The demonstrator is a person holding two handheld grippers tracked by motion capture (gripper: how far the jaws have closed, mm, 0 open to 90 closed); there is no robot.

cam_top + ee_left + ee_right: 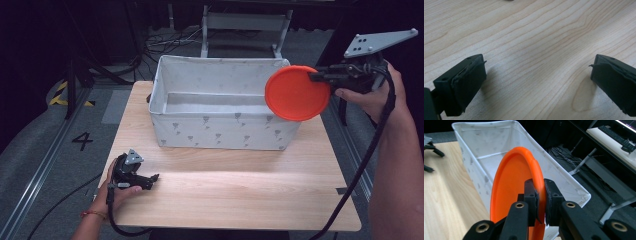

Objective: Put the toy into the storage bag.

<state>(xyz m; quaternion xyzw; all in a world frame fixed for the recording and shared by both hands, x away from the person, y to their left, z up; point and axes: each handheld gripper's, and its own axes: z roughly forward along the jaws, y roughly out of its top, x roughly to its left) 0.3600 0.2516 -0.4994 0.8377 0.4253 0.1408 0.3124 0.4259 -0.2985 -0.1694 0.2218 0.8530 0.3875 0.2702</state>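
An orange round plate (296,93) hangs on edge in the air over the right end of a white fabric bin (220,127). My right gripper (320,77) is shut on the plate's rim, jaws pinching it from both sides; in the right gripper view the plate (514,187) stands upright between the pads (535,200) with the bin's inside (491,162) behind it. My left gripper (152,178) rests low on the wooden table (230,190) at the front left, its jaws wide apart with bare wood (536,62) between them.
The bin stands across the back half of the table and looks empty inside. Metal frame legs (245,30) and cables lie on the floor behind it. A floor rail (40,165) runs along the left. The right forearm (400,165) reaches up the right side.
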